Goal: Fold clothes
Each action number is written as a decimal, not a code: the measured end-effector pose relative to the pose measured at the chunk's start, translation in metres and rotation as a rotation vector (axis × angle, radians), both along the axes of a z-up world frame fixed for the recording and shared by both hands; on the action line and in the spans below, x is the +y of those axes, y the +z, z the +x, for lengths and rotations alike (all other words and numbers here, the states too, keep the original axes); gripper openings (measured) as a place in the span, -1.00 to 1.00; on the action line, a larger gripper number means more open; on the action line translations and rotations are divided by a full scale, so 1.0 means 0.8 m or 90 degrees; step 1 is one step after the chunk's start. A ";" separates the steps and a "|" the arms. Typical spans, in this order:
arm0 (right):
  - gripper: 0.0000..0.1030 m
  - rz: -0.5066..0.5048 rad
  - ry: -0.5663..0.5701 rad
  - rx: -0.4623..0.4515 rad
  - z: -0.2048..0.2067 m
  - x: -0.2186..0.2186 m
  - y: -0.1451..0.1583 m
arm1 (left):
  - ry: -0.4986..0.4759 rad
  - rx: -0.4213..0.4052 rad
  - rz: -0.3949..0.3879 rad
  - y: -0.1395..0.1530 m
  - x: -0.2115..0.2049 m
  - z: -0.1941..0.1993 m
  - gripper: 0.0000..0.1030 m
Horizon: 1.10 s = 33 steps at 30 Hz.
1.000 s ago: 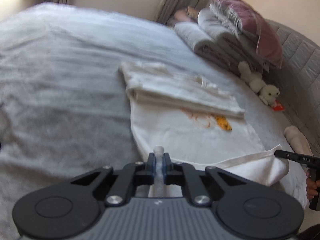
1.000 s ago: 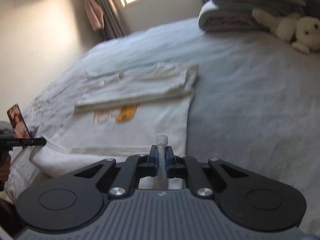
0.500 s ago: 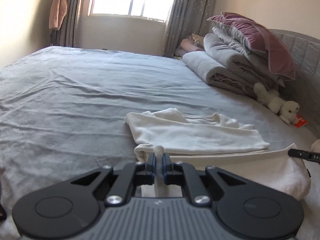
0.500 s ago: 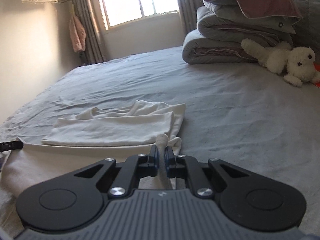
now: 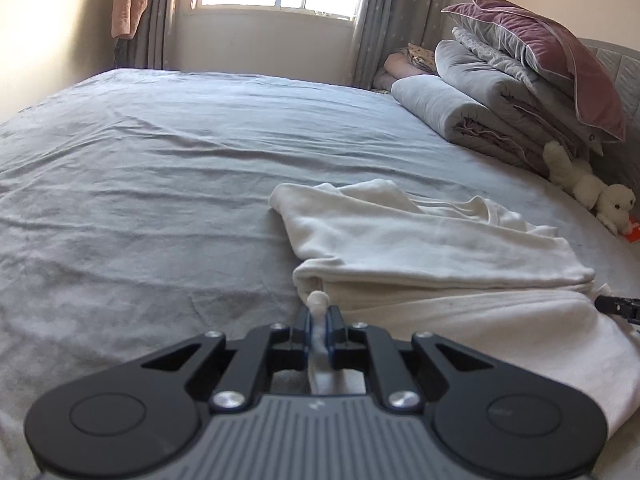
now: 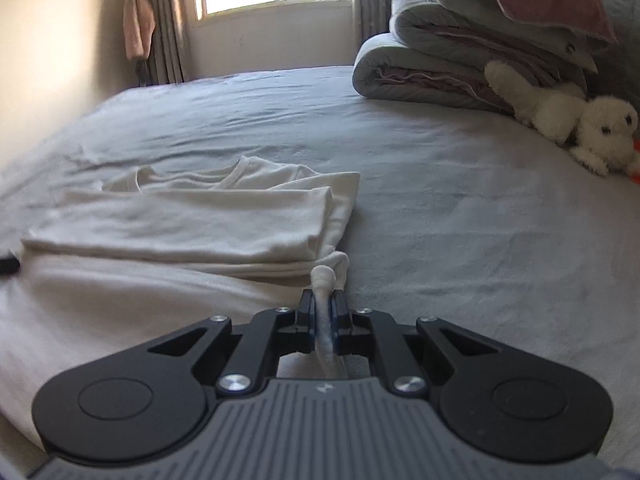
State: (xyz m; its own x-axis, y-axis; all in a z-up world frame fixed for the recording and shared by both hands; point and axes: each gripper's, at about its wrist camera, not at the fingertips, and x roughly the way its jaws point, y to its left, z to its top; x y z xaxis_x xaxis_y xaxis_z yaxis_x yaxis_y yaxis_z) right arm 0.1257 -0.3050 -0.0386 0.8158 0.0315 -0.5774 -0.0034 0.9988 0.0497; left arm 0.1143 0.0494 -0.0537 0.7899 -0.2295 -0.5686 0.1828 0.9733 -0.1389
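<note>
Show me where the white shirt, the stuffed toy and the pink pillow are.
white shirt (image 5: 420, 240), left wrist view, on the folded upper layer.
stuffed toy (image 6: 600, 128), right wrist view, on its head.
pink pillow (image 5: 560, 60), left wrist view, on its broad side, atop the bedding stack.

Cream-white garment (image 5: 424, 240), soft knit, lies partly folded on the grey bed (image 5: 140, 200), toward its near edge, headboard side. Upper part w/ neckline folded flat in layers. Near hem lifted off the sheet and curled over toward the folded stack, each corner bunched into a small wad.
</note>
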 end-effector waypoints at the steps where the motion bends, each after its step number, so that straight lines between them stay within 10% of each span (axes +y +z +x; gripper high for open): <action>1: -0.82 -0.007 -0.001 0.000 -0.001 0.002 0.000 | 0.003 -0.003 0.003 -0.001 0.000 0.000 -0.71; 10: -0.28 0.060 -0.020 0.013 -0.018 -0.017 0.026 | 0.017 0.052 -0.062 0.025 0.031 -0.011 -0.21; 17: -0.28 0.153 0.017 0.051 -0.049 -0.042 0.036 | -0.042 0.115 -0.161 0.034 0.069 -0.047 -0.10; 22: -0.28 0.217 0.051 0.082 -0.071 -0.060 0.036 | -0.105 0.084 -0.124 0.039 0.080 -0.083 0.05; 28: -0.28 0.228 0.069 0.113 -0.093 -0.064 0.036 | -0.186 0.061 -0.047 0.031 0.061 -0.104 -0.17; 33: -0.28 0.236 0.058 0.127 -0.099 -0.066 0.032 | -0.219 0.045 0.023 0.022 0.042 -0.110 -0.76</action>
State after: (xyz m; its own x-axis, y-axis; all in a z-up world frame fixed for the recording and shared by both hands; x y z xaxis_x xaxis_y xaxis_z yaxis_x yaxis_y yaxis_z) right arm 0.0467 -0.3580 -0.0128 0.6740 0.3332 -0.6593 -0.0447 0.9092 0.4138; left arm 0.0262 0.0828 -0.0364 0.6286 -0.4539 -0.6315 0.4923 0.8609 -0.1287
